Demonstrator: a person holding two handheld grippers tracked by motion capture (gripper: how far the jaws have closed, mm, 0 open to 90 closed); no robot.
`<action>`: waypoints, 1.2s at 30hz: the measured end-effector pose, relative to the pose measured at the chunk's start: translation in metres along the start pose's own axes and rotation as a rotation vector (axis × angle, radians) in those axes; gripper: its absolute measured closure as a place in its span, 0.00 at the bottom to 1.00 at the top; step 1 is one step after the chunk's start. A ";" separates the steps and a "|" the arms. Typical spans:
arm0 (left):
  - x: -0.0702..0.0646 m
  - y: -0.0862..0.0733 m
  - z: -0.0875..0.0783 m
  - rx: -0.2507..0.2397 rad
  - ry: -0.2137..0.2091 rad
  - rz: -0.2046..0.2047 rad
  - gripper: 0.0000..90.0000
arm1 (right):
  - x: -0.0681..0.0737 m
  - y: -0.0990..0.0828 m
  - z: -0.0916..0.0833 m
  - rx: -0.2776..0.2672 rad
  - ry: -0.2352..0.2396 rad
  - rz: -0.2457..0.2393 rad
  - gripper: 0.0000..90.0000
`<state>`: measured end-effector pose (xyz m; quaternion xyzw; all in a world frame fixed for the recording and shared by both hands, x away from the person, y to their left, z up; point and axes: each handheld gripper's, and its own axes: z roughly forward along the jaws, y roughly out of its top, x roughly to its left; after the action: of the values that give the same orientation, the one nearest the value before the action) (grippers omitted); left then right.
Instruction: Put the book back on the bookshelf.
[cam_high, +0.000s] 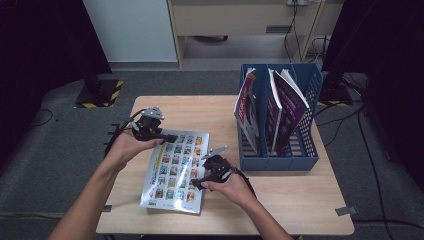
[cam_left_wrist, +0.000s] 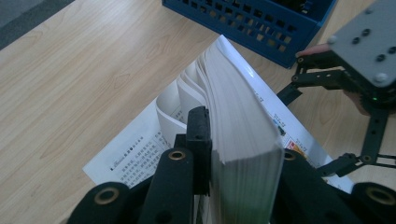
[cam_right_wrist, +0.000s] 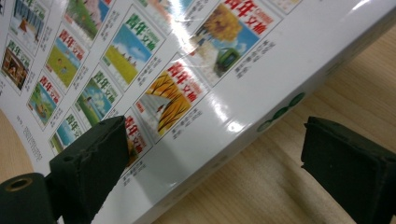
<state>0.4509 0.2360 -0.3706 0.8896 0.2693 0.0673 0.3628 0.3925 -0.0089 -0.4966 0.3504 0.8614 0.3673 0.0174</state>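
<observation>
Left hand-held gripper (cam_left_wrist: 210, 154) is clamping the magazine (cam_high: 176, 167) by its edge near the surface's front-left, right hand-held gripper (cam_right_wrist: 215, 163) is gaping open around its opposite edge; next probably gripping, then lifting toward the rack (cam_high: 305, 150).

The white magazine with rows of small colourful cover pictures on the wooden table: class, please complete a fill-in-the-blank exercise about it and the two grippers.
1. The left gripper is shut on the magazine's ____.
2. The white picture-covered magazine lies on the ____ table.
3. The right gripper has its jaws ____, over the magazine's edge.
4. The other magazines stand in a ____ plastic rack.

Missing words: pages; wooden; open; blue
</observation>
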 end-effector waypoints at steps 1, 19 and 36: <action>-0.001 0.001 -0.001 -0.005 -0.001 0.000 0.86 | -0.002 0.001 0.000 -0.002 0.008 0.008 0.09; -0.003 0.007 -0.011 -0.037 -0.016 0.012 0.86 | -0.023 0.028 0.001 -0.101 0.065 0.058 0.11; -0.005 0.012 -0.016 -0.055 -0.019 0.017 0.86 | -0.029 0.037 0.007 -0.131 0.138 0.097 0.16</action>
<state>0.4470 0.2359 -0.3509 0.8822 0.2561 0.0691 0.3890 0.4383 -0.0047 -0.4851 0.3635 0.8168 0.4464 -0.0370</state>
